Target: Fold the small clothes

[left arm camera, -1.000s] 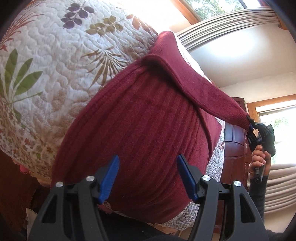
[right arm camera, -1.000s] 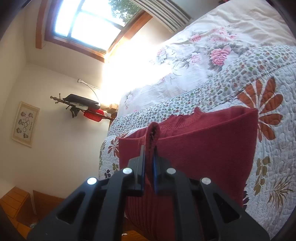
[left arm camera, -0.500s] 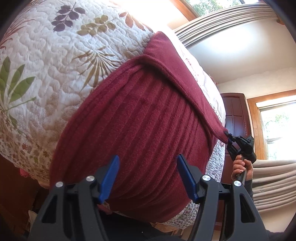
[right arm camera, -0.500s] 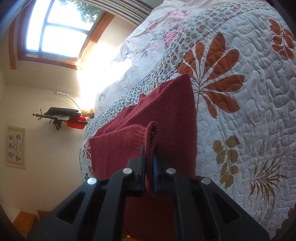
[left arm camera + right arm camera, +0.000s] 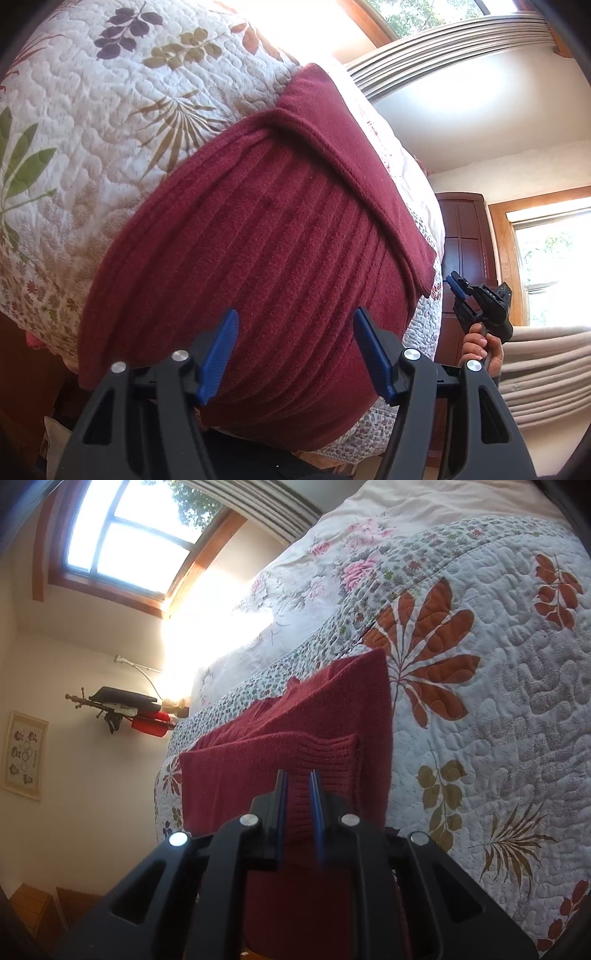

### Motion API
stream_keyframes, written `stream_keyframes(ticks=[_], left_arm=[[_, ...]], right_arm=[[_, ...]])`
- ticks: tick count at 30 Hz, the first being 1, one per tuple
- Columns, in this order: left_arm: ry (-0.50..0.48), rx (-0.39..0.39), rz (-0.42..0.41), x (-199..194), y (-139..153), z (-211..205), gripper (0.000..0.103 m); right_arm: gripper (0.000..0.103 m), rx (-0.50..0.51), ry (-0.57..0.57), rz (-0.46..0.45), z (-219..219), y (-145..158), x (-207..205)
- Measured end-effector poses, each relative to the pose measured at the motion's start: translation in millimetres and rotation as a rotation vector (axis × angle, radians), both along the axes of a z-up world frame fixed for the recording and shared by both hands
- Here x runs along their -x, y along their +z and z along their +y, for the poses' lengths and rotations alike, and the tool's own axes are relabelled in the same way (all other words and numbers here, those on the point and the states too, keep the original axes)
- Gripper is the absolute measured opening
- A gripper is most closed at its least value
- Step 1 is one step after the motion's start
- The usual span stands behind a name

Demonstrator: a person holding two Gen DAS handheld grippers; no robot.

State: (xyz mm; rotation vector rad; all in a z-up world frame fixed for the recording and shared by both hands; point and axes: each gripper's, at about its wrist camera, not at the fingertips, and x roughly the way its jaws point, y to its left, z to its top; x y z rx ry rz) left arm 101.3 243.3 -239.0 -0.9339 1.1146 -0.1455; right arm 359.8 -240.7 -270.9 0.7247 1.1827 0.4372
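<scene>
A home bedroom: a bed with a leaf-print quilt [image 5: 498,709], a wood-framed window [image 5: 122,542], a framed picture [image 5: 24,755] and a wooden door [image 5: 463,236].

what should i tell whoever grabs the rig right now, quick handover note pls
Left gripper: open, empty, hovering over the sweater's ribbed body.
Right gripper: jaws slightly apart around the cuff, no longer pinching it.
Maroon sweater lies on the floral quilt at the bed edge.
Done: sleeve folded across the body and laid down.
Left: fold the body over, tidy it.
</scene>
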Motion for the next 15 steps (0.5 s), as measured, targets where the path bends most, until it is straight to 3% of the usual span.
stream_keyframes(ticks=[4,8,9,11,15], left_arm=[[-0.010,-0.011,-0.008,0,4,-9,0.065],[0.003,-0.039,-0.002,7,8,-12,0.065],[0.007,-0.053,-0.002,11,10,-11,0.065],[0.007,-0.107,0.000,19,18,-2,0.066],[0.028,-0.232,-0.021,42,35,33,0.088]], right_arm=[[0.013,0.001,0.052,0.068,17,-32,-1],[0.002,-0.014,0.030,0.104,1,-56,2],[0.004,-0.023,0.020,0.095,-6,-53,6],[0.018,-0.015,0.010,0.049,-19,-40,17],[0.035,-0.019,0.037,-0.006,-42,-23,60]])
